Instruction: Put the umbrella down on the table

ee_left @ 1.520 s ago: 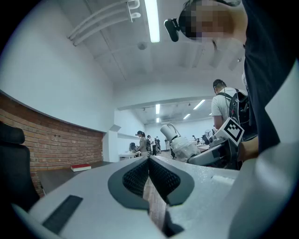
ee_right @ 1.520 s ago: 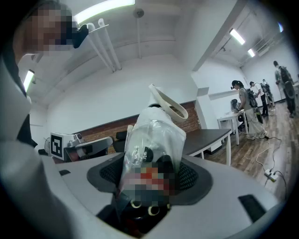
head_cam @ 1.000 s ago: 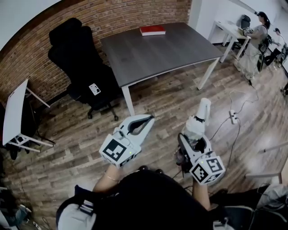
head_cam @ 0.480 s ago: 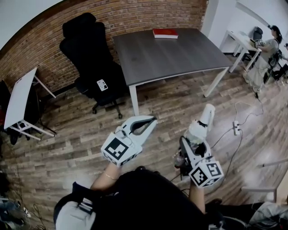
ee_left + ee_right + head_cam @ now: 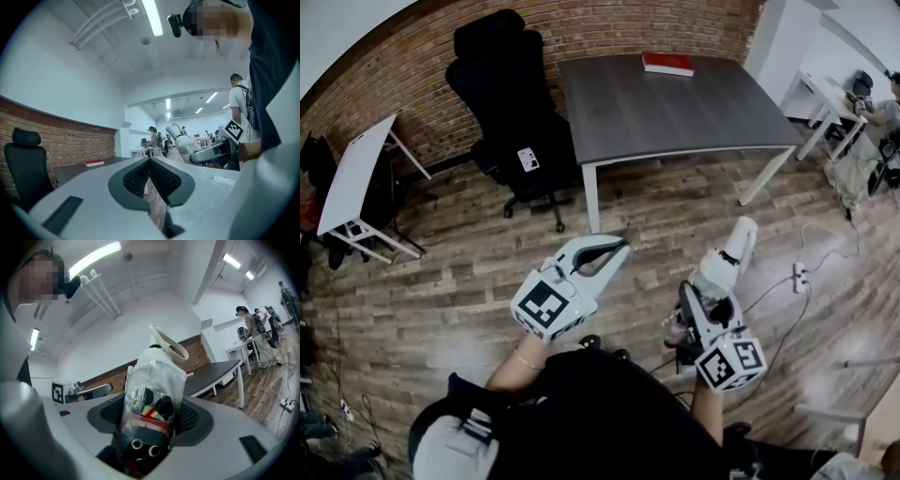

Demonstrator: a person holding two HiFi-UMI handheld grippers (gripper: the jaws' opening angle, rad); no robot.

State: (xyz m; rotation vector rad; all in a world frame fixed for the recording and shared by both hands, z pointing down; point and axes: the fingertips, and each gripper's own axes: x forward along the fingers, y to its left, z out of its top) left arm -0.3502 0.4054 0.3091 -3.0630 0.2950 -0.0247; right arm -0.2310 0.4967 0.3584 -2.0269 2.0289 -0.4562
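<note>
Fingers (image 5: 193, 419) of the right gripper (image 5: 710, 302) are seen spread fairly wide and pressed against the umbrella (image 5: 724, 267), a folded one wrapped in a clear sleeve. The left gripper (image 5: 609, 251) is carried with its jaws closed together and nothing between them.

Over the last second the grey table (image 5: 675, 112) has drifted rightward in the head view and the black chair (image 5: 511, 103) has come nearer the middle. Both grippers have been kept in much the same place in the picture, and the hold on the umbrella is unchanged. From this it is judged that the umbrella is still being carried toward the table. It is held above the wooden floor, well apart from the tabletop, so the putting-down has not yet begun.

The umbrella's long axis is laid along the right gripper's own line, roughly level. Its white end, which appears to be the handle with a strap loop, is pointed away from the person toward the table. The patterned end is seated back between the jaws.
</note>
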